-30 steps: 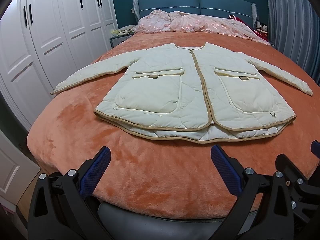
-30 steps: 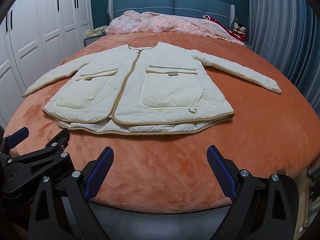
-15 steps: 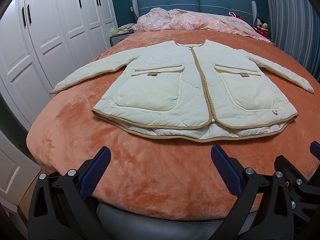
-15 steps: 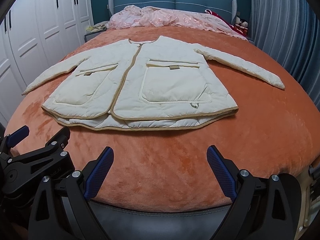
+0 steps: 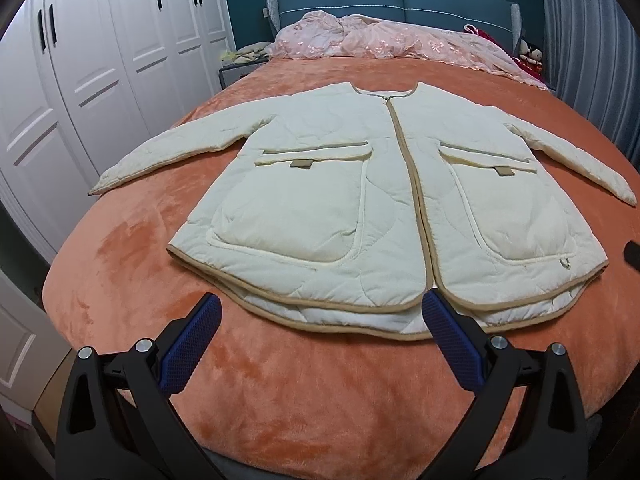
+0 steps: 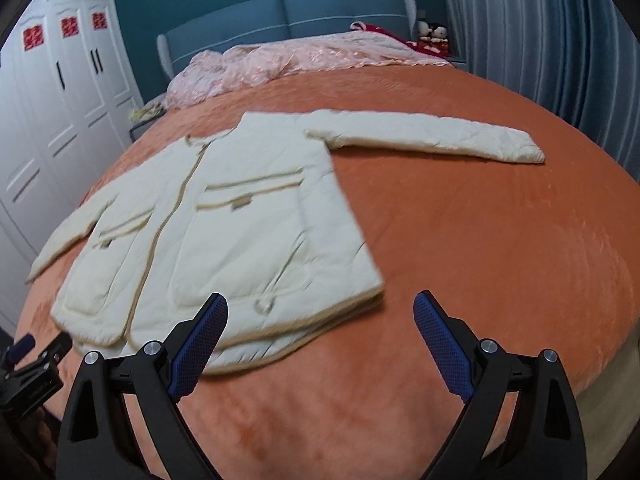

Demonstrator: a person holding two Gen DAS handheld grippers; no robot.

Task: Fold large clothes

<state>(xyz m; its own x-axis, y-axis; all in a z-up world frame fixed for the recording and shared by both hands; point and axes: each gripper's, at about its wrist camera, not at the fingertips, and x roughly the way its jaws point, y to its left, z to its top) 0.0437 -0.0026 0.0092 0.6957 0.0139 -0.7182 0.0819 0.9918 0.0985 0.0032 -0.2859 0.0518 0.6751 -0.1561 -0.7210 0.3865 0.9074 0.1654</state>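
A cream quilted jacket (image 5: 392, 200) with tan trim lies flat and face up on the orange bed, zipped, both sleeves spread out. It also shows in the right wrist view (image 6: 240, 232), with its right sleeve (image 6: 432, 140) stretched toward the curtain side. My left gripper (image 5: 318, 332) is open and empty, just short of the jacket's hem. My right gripper (image 6: 320, 332) is open and empty, near the hem's right corner. The left gripper's body (image 6: 28, 364) shows at the lower left of the right wrist view.
The orange blanket (image 5: 320, 392) covers the bed to its front edge. A pink quilt (image 5: 384, 40) is heaped at the blue headboard (image 5: 392, 0). White wardrobes (image 5: 100, 60) stand on the left, grey curtains (image 6: 540, 40) on the right.
Both grippers have moved forward toward the jacket's hem. The right gripper has also swung to the right and tilted, so the jacket now sits left of its centre.
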